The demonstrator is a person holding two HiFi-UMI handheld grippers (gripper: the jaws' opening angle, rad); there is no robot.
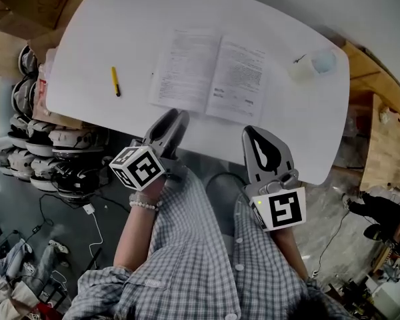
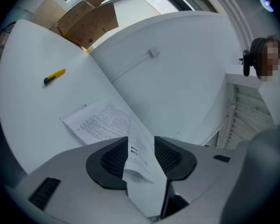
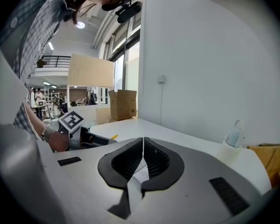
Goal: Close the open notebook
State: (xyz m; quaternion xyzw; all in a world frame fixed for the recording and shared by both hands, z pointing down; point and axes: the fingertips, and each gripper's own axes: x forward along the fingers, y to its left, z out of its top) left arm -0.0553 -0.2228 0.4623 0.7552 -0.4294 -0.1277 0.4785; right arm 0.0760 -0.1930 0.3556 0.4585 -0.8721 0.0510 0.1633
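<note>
Two grippers are being held below the open notebook [image 1: 210,77]: left gripper [image 1: 175,117] jaws spread at its lower edge, right gripper [image 1: 251,133] pressed together.

yellow pen [image 1: 115,81], bottle [image 1: 322,61] — white table [image 1: 87,59]

A lab-like workshop — cardboard boxes [image 1: 33,2] at the white table's [image 1: 87,65] far left, wooden boards [image 1: 387,149] to the right, cables [image 1: 99,235] trailing across the grey floor [image 1: 27,202].

Head view overhead; gripper views (low) share its table [image 1: 120,32].
</note>
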